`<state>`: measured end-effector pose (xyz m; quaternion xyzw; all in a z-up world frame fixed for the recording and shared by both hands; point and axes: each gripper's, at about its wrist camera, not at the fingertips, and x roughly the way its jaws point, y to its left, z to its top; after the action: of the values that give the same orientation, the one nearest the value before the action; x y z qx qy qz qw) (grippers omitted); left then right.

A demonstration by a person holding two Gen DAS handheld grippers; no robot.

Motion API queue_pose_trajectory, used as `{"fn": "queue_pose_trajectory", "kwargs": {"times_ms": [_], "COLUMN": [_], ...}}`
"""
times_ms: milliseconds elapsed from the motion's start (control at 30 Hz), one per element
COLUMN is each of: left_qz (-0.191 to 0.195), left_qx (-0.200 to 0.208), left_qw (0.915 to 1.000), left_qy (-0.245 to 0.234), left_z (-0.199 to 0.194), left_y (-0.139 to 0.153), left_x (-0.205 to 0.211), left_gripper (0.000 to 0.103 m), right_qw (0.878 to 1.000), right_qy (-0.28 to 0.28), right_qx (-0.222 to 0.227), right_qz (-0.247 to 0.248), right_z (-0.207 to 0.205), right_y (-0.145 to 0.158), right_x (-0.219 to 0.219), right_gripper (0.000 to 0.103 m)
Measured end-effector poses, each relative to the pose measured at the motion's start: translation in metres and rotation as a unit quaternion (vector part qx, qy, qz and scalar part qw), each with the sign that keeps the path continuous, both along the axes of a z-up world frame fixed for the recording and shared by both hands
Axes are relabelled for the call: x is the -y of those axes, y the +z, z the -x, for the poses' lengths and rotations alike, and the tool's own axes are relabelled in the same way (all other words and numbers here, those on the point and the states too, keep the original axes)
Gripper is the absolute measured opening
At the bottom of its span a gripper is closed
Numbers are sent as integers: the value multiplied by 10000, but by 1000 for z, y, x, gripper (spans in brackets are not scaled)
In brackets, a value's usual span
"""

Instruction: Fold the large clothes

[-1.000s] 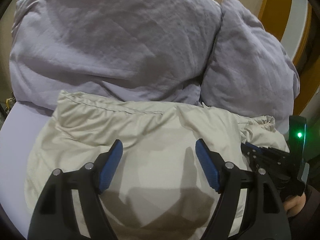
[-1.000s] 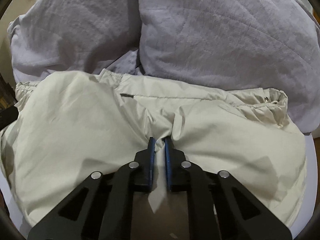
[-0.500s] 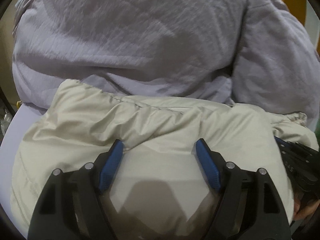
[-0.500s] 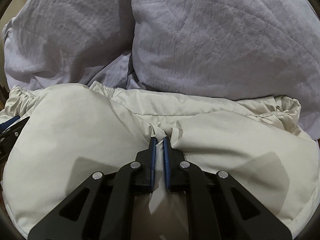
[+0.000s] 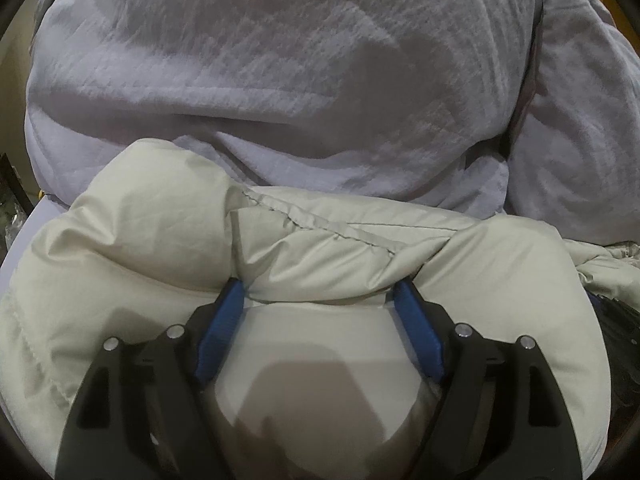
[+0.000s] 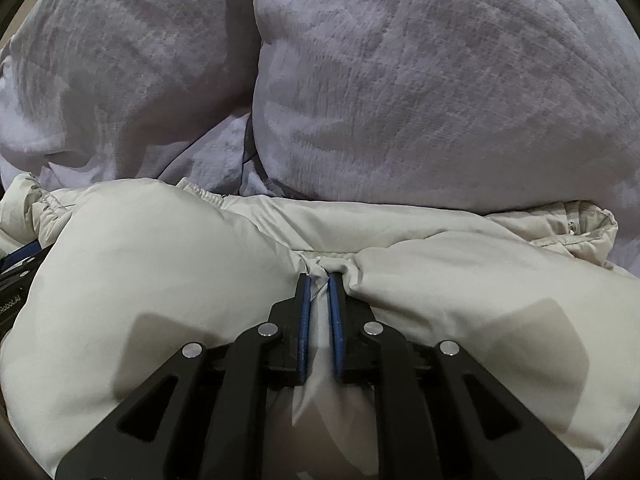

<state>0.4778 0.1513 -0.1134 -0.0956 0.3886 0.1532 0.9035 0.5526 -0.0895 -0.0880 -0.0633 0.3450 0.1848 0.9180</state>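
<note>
Bed setting: pale lilac sheet point(image 5: 28, 240) under everything, dim light, my own shadows on the cloth. Nearest to me, the left gripper point(image 5: 320, 300) has its jaws wide, straddling a fat bulge of the puffy cream padded jacket point(image 5: 160, 240); its blue pads point(image 5: 222, 320) touch the fabric at the sides but I read no real pinch, it looks like pressing rather than gripping. The right gripper point(image 6: 319, 280) has jaws almost together, clamped on a thin gathered pleat of the same jacket point(image 6: 460, 288), cloth visibly puckered at the tips. The jacket lies bunched across the near bed, its far edge touching the two crinkled lilac-grey pillows point(image 6: 420, 100) behind, pillows point(image 5: 280, 80) filling the far view.

My judgement: I am laying a folded half over and flattening it. To do it well I keep the right pinch firm and low, lay the edge level with the seam point(image 5: 304, 224), and use the left to push air out of the padding before letting go. Risk: the padding springs back, or the fold rides up onto the pillows.
</note>
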Motion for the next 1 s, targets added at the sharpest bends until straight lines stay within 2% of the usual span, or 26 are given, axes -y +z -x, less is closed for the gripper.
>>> {"fn": "queue_pose_trajectory", "kwargs": {"times_ms": [133, 200, 267, 333, 467, 567, 733, 1000], "left_qz": [-53, -56, -15, -15, -110, -285, -540, -310], "left_qx": [-149, -195, -142, -52, 134, 150, -18, -2], "left_qw": [9999, 9997, 9998, 9998, 9998, 9995, 9985, 9993], "left_qy": [-48, -98, -152, -180, -99, -55, 55, 207], "left_z": [1, 8, 17, 24, 28, 22, 14, -1], "left_y": [3, 10, 20, 29, 48, 52, 35, 11], "left_x": [1, 1, -1, -4, -13, -18, -26, -41], "left_gripper": [78, 78, 79, 81, 84, 84, 84, 87], "right_qw": [9999, 9999, 9998, 9990, 9970, 9966, 9982, 9991], "right_qy": [-56, -87, -87, -41, 131, 287, 323, 231], "right_qx": [-95, -122, 7, 153, 92, 75, 75, -25], "right_qz": [103, 31, -189, -406, -760, -769, -495, -348], "right_z": [5, 10, 20, 29, 38, 43, 41, 27], "right_y": [6, 15, 30, 42, 55, 53, 35, 13], "right_x": [-3, -4, -1, -1, -19, -38, -57, -63], "right_gripper": [18, 32, 66, 73, 73, 73, 73, 78]}}
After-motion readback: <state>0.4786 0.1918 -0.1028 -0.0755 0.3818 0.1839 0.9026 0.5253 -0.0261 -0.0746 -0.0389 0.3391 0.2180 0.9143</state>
